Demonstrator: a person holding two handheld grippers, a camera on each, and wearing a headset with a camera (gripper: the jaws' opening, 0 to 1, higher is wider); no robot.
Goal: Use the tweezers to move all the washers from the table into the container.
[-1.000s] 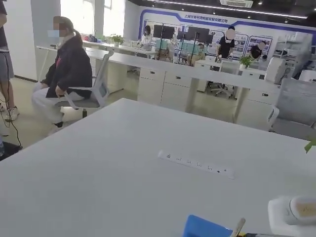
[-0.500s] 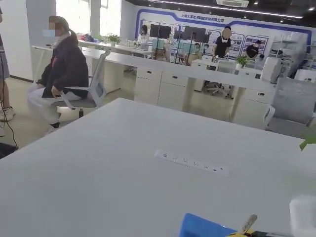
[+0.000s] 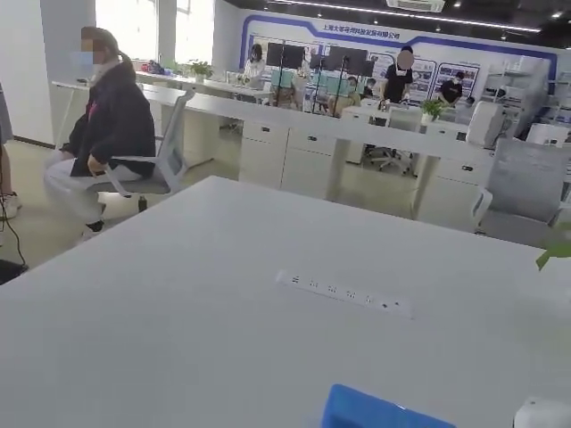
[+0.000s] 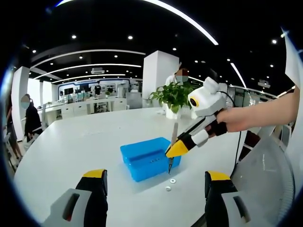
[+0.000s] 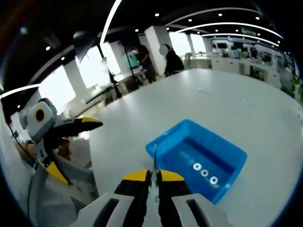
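White power strip (image 3: pixel 343 294) lies beyond blue container (image 3: pixel 384 412).

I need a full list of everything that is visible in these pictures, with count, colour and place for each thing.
table: one, white, under everything
container: one, blue, on the table
washers in container: three, silvery, on its floor
washers on table: two, silvery, beside the container
tweezers: one, metal, held by the right gripper
power strip: one, white, mid-table
plant: one, green, far table edge
seated person: one, dark jacket, beyond the table
left gripper: one, yellow-tipped, jaws wide apart
right gripper: one, yellow-tipped, shut on the tweezers by the container
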